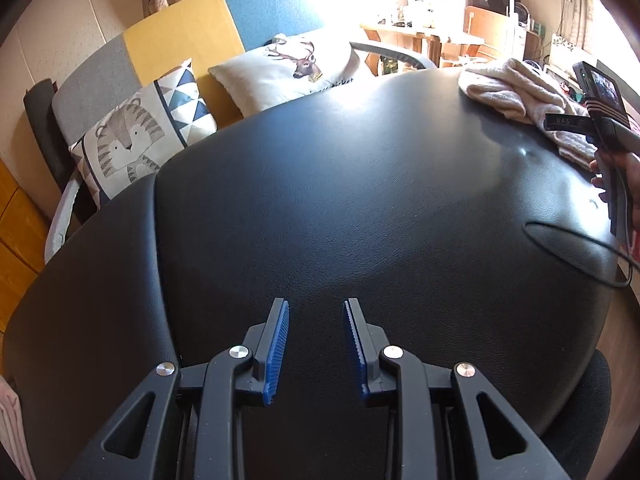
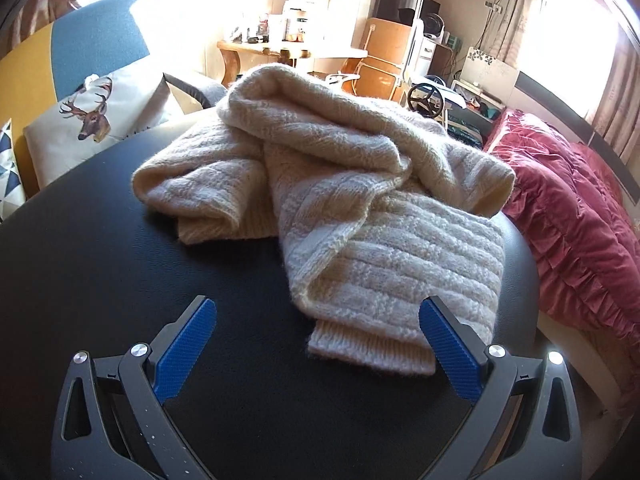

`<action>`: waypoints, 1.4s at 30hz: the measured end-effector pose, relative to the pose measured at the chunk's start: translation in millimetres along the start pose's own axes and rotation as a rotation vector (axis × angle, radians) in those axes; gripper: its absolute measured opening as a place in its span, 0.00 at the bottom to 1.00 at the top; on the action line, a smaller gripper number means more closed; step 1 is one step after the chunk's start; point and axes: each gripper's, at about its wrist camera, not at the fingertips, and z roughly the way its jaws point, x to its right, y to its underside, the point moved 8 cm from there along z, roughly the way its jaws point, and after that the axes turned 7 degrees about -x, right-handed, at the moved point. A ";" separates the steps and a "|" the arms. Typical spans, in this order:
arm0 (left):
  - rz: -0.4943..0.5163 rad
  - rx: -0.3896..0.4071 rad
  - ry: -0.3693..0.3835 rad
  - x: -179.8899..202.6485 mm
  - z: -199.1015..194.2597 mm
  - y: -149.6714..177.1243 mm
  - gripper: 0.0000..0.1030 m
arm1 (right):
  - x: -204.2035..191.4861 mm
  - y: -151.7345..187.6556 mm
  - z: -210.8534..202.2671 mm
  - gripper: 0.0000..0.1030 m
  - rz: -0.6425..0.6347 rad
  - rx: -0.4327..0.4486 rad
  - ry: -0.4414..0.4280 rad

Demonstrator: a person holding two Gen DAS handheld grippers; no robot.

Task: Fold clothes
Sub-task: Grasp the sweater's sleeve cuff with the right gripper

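Sweater (image 2: 320, 200) is what we see bunched in a cream knit heap on the black counter (image 2: 120, 280), toward its far right side, with one ribbed cuff (image 2: 372, 350) pointing back at us. Our right claw (image 2: 318, 316) hangs just above that cuff with its blue pads (image 2: 450, 352) spread wide, the cuff near the right pad but not pinched. Our left claw (image 1: 316, 322) sits over bare counter well apart from the sweater, its pads parted by a narrow gap with nothing between them; cushions (image 1: 136, 132) lie beyond the counter's far edge.
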 end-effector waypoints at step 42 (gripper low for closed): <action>0.019 -0.062 -0.004 17.1 25.1 10.9 0.27 | -38.7 40.1 -36.7 0.14 0.141 -0.029 -0.407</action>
